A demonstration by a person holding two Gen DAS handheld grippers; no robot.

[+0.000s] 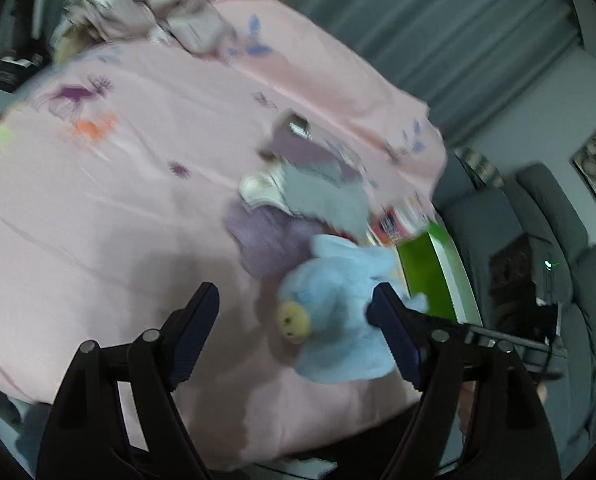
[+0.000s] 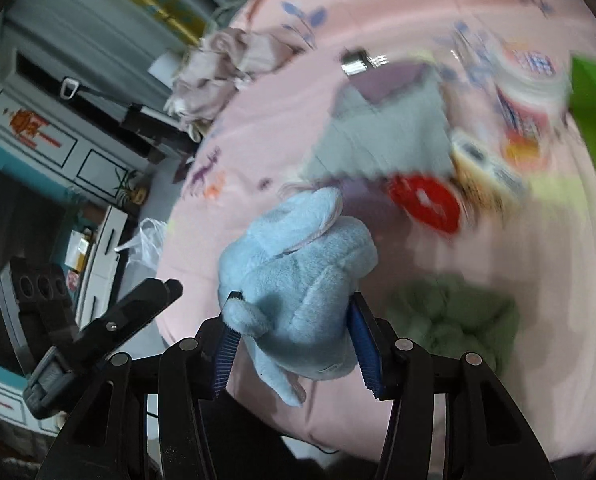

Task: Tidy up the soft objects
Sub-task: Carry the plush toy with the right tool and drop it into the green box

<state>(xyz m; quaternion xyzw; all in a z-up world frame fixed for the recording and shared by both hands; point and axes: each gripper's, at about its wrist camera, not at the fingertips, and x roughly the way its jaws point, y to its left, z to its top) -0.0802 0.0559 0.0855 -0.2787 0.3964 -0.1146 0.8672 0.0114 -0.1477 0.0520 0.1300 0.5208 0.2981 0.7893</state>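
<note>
My right gripper [image 2: 294, 320] is shut on a light blue plush toy [image 2: 298, 280] and holds it above the pink bedsheet [image 2: 377, 400]. The same toy [image 1: 337, 312] shows in the left wrist view, with its yellow snout towards me. My left gripper [image 1: 294, 304] is open and empty; its right finger [image 1: 393, 332] is beside the toy. A grey cloth [image 2: 381, 136] lies over a purple folded cloth [image 2: 393, 80]; both show in the left wrist view [image 1: 325, 196] too. A green soft thing [image 2: 453, 316] lies on the bed at the right.
A green box [image 1: 433, 276] stands at the bed's right edge. A red round object [image 2: 425, 200] and printed packets [image 2: 525, 92] lie near the cloths. Crumpled beige bedding [image 1: 150, 4] is at the far end. A grey sofa [image 1: 553, 216] stands to the right.
</note>
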